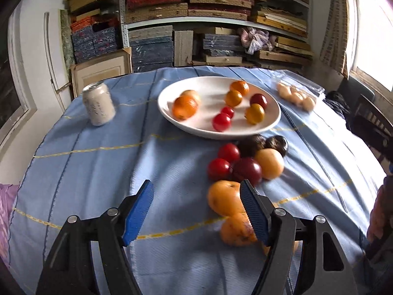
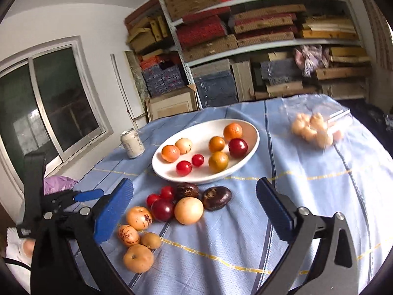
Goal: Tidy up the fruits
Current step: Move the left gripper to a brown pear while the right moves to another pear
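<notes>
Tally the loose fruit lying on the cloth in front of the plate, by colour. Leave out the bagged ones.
Bright red fruits: 2
Dark red fruit: 1
Dark brown fruits: 2
Orange-to-yellow fruits: 5
Total: 10

- Drink can: pale, upright on the tablecloth, ahead and to the left of the left-hand gripper.
- Tablecloth: light blue, with thin yellow and dark lines, creased, spread beneath both grippers.
- Shelving: far wall, beyond the table, packed with stacked flat boards in red, tan and blue.
- Bundled cloth: pinkish, on a lower shelf, ahead and to the right.
- Sliding window: dark panes, far left of the right-hand gripper.
- Purple fabric: at the table's left edge.
</notes>
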Demonstrator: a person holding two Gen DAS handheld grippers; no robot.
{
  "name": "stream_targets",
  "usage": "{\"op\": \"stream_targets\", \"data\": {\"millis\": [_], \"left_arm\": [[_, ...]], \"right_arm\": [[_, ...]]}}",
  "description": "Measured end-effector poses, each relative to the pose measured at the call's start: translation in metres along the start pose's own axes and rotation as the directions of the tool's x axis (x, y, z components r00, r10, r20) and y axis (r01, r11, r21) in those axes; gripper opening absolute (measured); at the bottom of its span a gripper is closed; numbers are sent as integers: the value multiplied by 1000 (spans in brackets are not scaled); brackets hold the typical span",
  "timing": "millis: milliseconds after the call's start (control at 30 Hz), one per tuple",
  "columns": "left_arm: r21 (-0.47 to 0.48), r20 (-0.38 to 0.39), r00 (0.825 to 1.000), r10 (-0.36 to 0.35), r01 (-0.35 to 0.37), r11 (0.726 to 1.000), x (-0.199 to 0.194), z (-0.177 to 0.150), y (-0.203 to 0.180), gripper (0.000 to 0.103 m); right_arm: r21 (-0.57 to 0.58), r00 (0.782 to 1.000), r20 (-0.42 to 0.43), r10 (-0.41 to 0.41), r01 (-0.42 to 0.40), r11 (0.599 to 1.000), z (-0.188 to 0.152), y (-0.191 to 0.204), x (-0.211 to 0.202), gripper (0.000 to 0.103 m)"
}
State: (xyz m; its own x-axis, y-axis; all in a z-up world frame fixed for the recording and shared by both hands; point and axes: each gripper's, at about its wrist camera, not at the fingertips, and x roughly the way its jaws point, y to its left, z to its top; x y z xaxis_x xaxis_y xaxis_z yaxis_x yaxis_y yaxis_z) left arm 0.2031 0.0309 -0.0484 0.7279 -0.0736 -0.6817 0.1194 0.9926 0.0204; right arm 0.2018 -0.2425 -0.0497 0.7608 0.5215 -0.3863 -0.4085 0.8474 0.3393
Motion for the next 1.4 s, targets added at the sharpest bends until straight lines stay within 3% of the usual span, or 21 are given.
{"op": "stream_targets", "data": {"millis": [233, 400, 667, 767, 933, 1067, 1400], "left_arm": [[14, -54, 998, -26, 27, 1000, 15, -10, -6, 74], [39, -67, 996, -65, 67, 997, 16, -19, -12, 81], [146, -60, 998, 18, -10, 989, 16, -35, -22, 82], [114, -68, 998, 14, -6, 994, 17, -36, -13, 82], [48, -92, 996, -18, 22, 999, 21, -33, 4, 73], [29, -119, 992, -49, 53, 998, 24, -34, 6, 57], [-18, -139, 988, -66, 64, 998, 17, -41, 22, 57]], "right_arm": [[6, 1000, -27, 1, -1, 1000, 0, 0, 6, 98], [11, 999, -51, 2, -1, 1000, 0, 1, 11, 98], [20, 996, -87, -3, 4, 1000, -3, -2, 19, 98], [15, 995, -95, -2, 3, 1000, -4, -1, 21, 98], [4, 994, -112, -1, 1, 1000, -7, 2, 24, 98], [2, 993, -114, 3, -2, 1000, -7, 3, 24, 98], [-68, 977, -209, 41, -56, 996, -21, 24, 39, 98]]}}
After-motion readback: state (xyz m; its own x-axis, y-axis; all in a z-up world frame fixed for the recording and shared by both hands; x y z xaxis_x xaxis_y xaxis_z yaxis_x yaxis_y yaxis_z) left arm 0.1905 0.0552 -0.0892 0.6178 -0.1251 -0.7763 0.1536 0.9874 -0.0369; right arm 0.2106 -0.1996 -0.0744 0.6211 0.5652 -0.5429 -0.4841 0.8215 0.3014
